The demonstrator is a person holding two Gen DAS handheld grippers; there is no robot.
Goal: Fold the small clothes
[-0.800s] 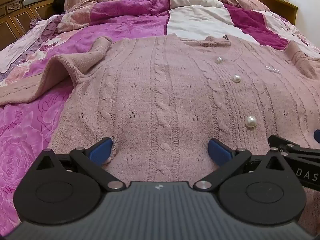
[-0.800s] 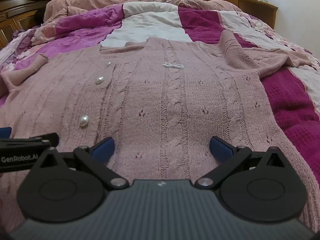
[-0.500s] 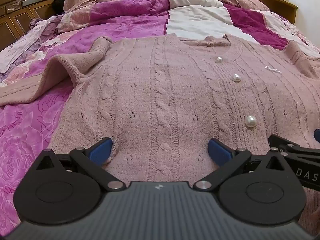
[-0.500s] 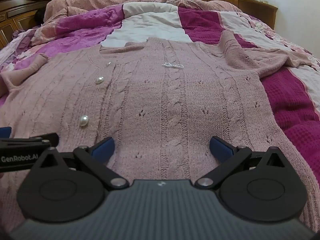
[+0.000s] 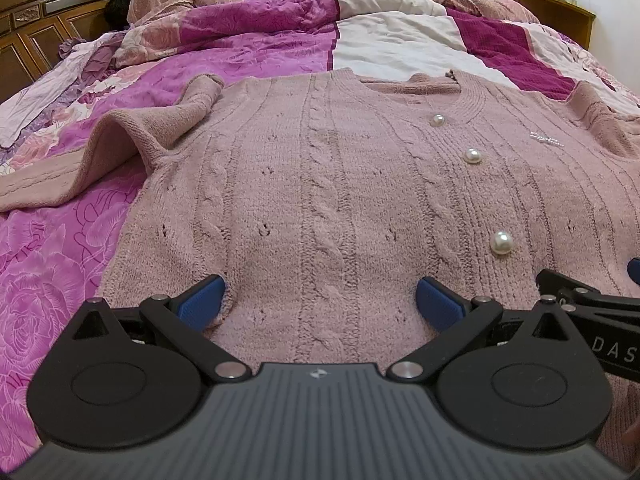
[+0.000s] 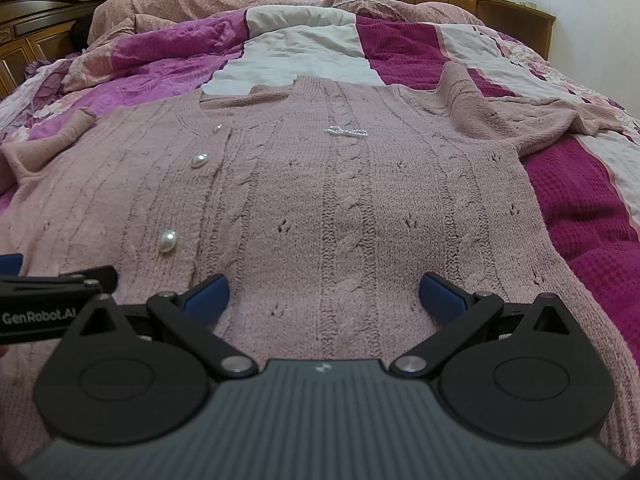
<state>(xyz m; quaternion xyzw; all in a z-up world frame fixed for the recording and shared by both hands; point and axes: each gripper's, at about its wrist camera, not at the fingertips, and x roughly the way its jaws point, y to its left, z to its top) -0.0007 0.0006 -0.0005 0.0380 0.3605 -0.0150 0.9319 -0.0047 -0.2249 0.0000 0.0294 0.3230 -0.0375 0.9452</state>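
While the cardigan (image 5: 320,184) lies flat on the bed (image 5: 60,264), we hold both grippers, left (image 5: 320,300) and right (image 6: 324,296), spread wide at its hem; next, we judge, pinch and fold.

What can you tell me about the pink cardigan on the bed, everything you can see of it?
The cardigan is dusty pink cable knit with small eyelet holes. It lies spread flat, front up, neckline away from the cameras, on a magenta, pink and white quilt. Pearl buttons run down its closed front, and a small beaded bow sits on the chest. Both sleeves lie rumpled out to the sides. The open left gripper and right gripper sit at its near hem.
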